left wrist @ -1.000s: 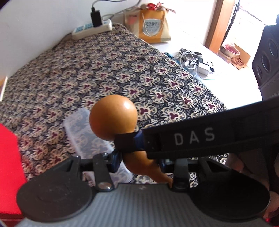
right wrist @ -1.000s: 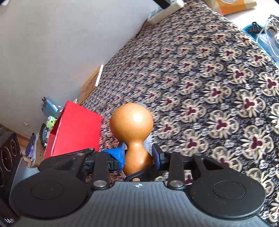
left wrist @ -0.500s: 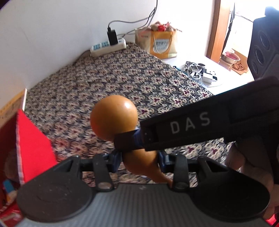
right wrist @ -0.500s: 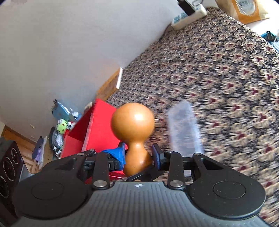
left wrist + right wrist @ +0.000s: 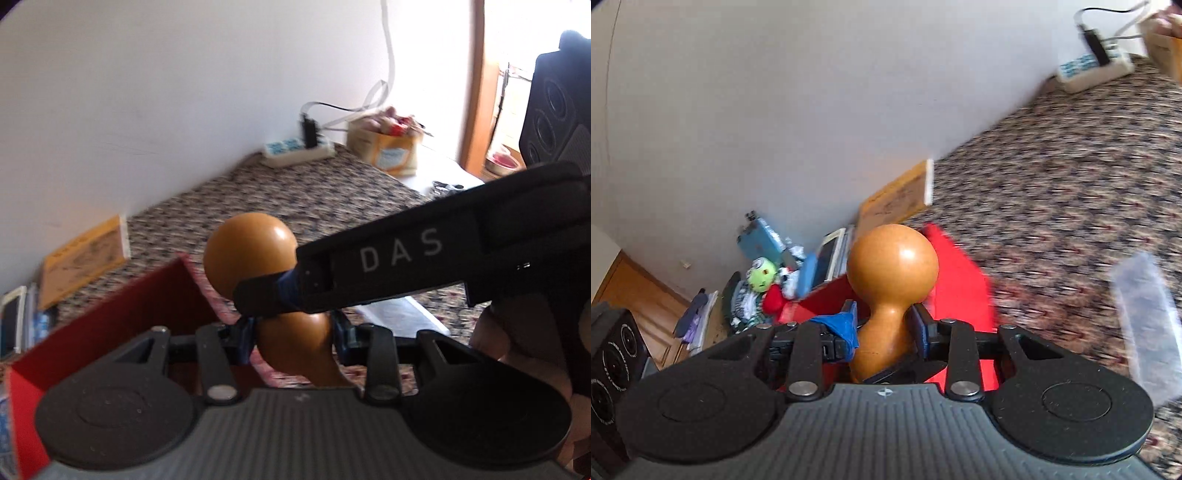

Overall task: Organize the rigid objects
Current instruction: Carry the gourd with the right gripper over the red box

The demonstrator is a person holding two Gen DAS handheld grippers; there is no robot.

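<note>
Glossy smooth wooden-looking gourd point(image 5: 892, 266), matt red box point(image 5: 122, 306), patterned woven cloth point(image 5: 332, 192), translucent plastic case point(image 5: 1148, 317)

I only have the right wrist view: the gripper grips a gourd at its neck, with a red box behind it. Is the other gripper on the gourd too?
Observer: Yes. In the left wrist view the left gripper clamps the gourd on its lower bulb, just below the right gripper.
Reviewer: Does that view show into the box?
Observer: Yes. The red box is open on top with dark red inner walls; its bottom is hidden.
Reviewer: Anything of the person?
Observer: A hand shows under the right gripper's black body.
</note>
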